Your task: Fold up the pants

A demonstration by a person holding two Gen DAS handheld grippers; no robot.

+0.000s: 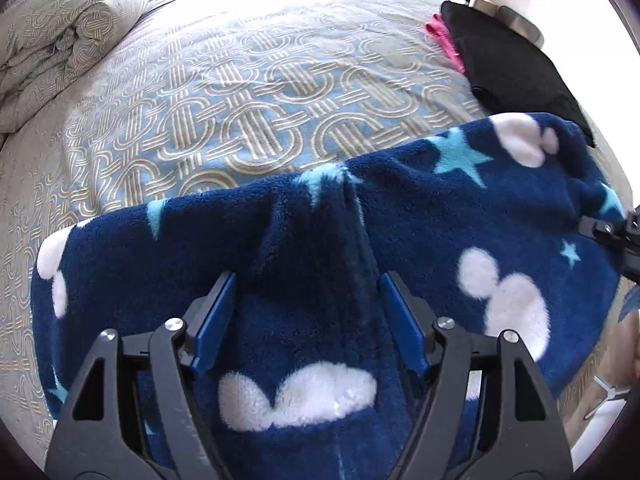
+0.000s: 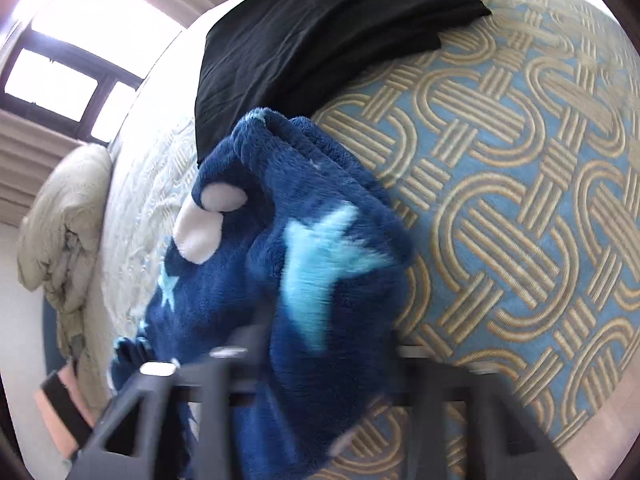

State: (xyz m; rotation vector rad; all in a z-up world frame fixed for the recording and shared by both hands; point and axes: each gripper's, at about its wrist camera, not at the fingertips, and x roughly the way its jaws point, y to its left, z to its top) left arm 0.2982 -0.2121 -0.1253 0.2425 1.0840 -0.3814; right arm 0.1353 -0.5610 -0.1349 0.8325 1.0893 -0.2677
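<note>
The pants are navy fleece with white mouse-head shapes and light blue stars. In the left wrist view they stretch across the bed in a wide band. My left gripper has its blue pads set wide apart with a raised ridge of the fleece between them. My right gripper shows at the right edge of that view, at the pants' right end. In the right wrist view the bunched pants fill the space between its blurred fingers, and the fingertips are hidden by cloth.
The bed carries a blue and tan interlocking-ring cover. A folded black garment lies at the far right, with a pink item beside it. A rolled beige duvet sits at the far left. A window lies beyond.
</note>
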